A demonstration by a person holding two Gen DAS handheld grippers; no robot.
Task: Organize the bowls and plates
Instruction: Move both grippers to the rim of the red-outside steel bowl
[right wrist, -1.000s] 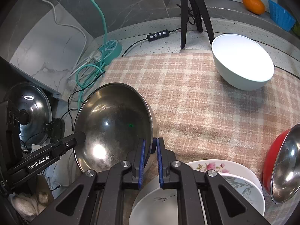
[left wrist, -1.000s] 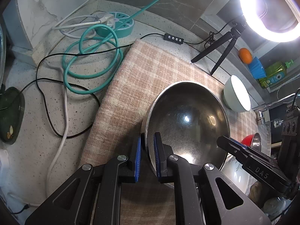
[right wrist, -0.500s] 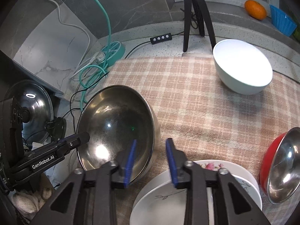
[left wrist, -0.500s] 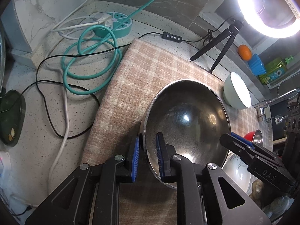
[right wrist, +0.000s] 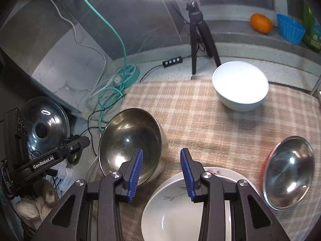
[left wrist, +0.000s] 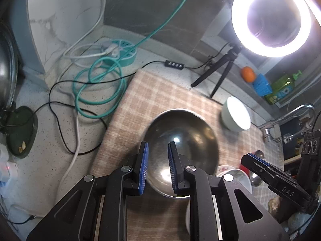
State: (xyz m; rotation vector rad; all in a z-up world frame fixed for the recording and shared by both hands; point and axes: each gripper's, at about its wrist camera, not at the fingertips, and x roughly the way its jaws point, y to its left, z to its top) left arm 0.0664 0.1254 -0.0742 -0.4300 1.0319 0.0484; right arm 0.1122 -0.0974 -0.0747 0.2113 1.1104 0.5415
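The big steel bowl (left wrist: 181, 140) sits on the checked cloth (left wrist: 160, 92), near its left edge. The left gripper (left wrist: 158, 166) is above the bowl's near left rim. Its blue jaws are spread a little, and nothing is pinched between them. The right gripper (right wrist: 161, 172) is above the bowl's right side and the white plates (right wrist: 180, 210). Its jaws are spread wider, and they hold nothing either. The bowl's right rim shows just left of the gap. A white bowl (right wrist: 239, 86) sits far off on the cloth. A red and steel bowl (right wrist: 289, 172) leans at the right.
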